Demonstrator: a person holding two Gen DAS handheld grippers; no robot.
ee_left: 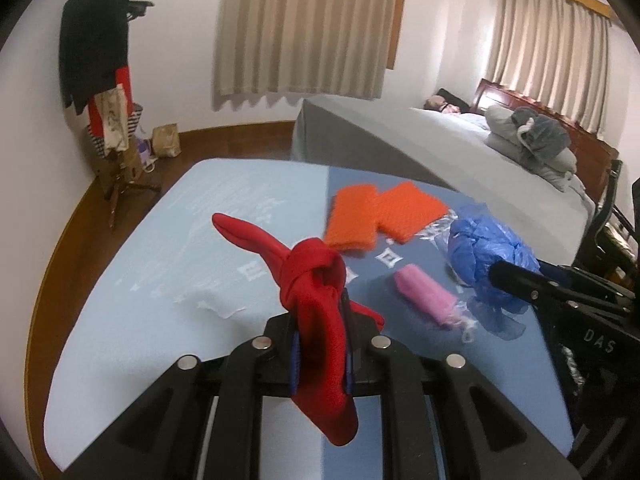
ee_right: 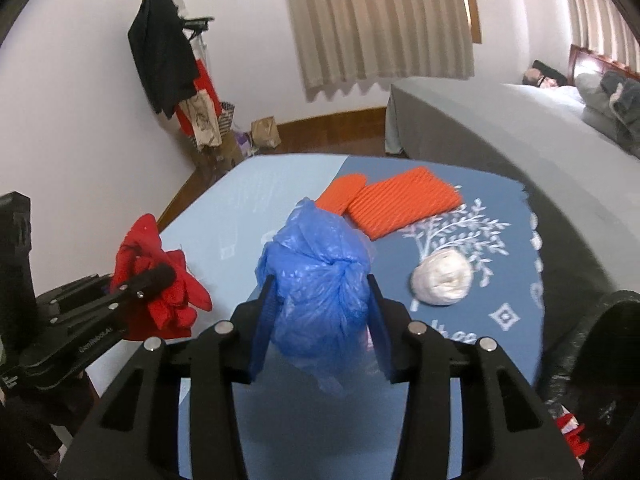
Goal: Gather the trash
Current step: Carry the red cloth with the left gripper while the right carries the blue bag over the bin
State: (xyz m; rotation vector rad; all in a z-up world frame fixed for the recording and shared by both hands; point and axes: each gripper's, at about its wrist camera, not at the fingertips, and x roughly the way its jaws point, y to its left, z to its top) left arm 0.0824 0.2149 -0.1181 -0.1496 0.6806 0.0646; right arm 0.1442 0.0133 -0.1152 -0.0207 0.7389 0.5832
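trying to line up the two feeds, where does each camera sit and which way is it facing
Left wrist: rides the left hand-held gripper, looking forward and down over the blue table toward the bed; its fingers clamp a knotted red cloth, and the right hand-held gripper enters at the right edge.
Right wrist: rides the right hand-held gripper, same heading; its fingers grip a blue plastic bag, and the left one enters at the left edge.
Shared: the orange pads, table, curtains, coat rack, bed.

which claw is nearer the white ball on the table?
Right. The right claw, shut on the blue bag, has the white ball just to its right. The left claw, holding the red cloth, is farther left.
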